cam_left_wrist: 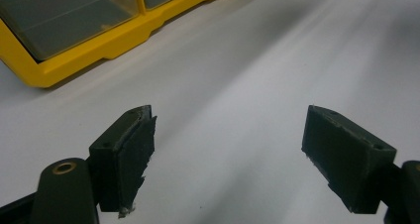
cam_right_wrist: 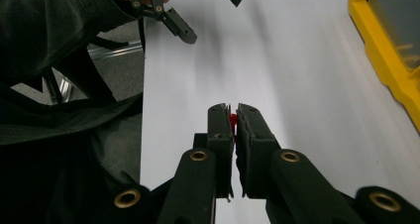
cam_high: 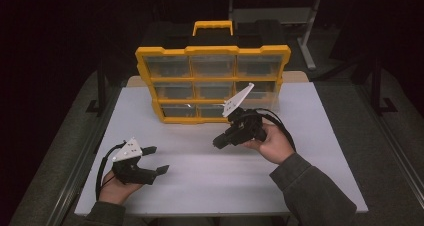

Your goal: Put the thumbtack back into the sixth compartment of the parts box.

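Red is showing between the pads of the right tongs (cam_right_wrist: 234, 116): a small red piece (cam_right_wrist: 233, 120) is sitting pinched there, with the jaws nearly together around it. What the piece is cannot be told, since so little of it is peeking out. In the high view the right tongs (cam_high: 218, 142) are hanging above the white desk (cam_high: 310, 151), pointing down and toward the person's left, with the hand (cam_high: 272, 143) gripping them from behind. The yellow organizer (cam_high: 212, 81) is standing just beyond these tongs, tilted up on the desk so its clear-lidded compartments are facing the person; in the right gripper view its yellow edge (cam_right_wrist: 384, 60) is lying off to the right of the jaws.

The left tongs (cam_high: 156, 159) are resting low near the desk's near edge, well apart from the right ones, their jaws standing wide with nothing between them. Ahead of them and to the left, in the left gripper view, the organizer's lower corner (cam_left_wrist: 74, 60) is sitting on the bare desk (cam_left_wrist: 247, 85). From the right gripper view the left tongs (cam_right_wrist: 210, 11) are showing farther off, beyond the pinched piece.
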`<state>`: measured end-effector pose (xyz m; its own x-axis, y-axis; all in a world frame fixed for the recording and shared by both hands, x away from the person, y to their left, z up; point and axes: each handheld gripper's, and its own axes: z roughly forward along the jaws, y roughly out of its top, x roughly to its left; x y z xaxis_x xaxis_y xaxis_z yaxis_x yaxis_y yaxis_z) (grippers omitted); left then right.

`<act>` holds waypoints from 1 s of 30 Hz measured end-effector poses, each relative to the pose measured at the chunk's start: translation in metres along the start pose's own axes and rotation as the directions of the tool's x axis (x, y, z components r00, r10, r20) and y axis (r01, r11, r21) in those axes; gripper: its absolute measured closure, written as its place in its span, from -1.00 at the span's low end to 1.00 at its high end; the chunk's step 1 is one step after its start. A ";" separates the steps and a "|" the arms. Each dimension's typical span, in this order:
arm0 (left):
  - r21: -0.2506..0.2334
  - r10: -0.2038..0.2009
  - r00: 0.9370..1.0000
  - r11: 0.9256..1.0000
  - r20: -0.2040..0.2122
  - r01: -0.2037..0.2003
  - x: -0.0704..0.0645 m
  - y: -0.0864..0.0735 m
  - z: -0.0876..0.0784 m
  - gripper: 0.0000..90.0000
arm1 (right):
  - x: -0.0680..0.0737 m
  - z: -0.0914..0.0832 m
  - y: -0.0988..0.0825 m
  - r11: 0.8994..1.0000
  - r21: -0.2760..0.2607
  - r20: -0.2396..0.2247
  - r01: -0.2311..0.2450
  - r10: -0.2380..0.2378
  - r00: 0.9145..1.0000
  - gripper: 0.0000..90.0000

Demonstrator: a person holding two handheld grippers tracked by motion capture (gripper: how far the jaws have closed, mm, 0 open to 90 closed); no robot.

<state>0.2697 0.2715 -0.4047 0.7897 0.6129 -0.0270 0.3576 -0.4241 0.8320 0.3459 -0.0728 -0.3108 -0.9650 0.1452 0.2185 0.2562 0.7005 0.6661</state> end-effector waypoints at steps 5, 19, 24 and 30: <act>0.008 0.007 1.000 1.000 -0.002 -0.007 0.001 0.000 0.000 -0.55 | -0.002 -0.007 0.003 1.000 -0.019 0.005 0.015 -0.015 1.000 0.86; 0.008 0.009 1.000 1.000 0.001 -0.009 0.001 0.000 0.001 -0.55 | -0.004 -0.029 0.013 0.998 -0.057 0.040 0.026 -0.024 0.999 0.85; 0.009 0.016 1.000 1.000 0.003 -0.016 0.001 0.000 0.000 -0.55 | -0.006 -0.039 0.015 0.997 -0.072 0.056 0.013 -0.009 0.998 0.85; 0.003 0.013 1.000 1.000 0.004 -0.013 0.001 0.000 0.000 -0.55 | -0.007 -0.048 0.022 0.998 -0.068 0.078 0.015 -0.010 0.997 0.85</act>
<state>0.2705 0.2715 -0.4049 0.7962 0.6047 -0.0182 0.3489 -0.4344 0.8304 0.3606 -0.0918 -0.2631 -0.9689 0.1925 0.1556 0.2449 0.6537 0.7160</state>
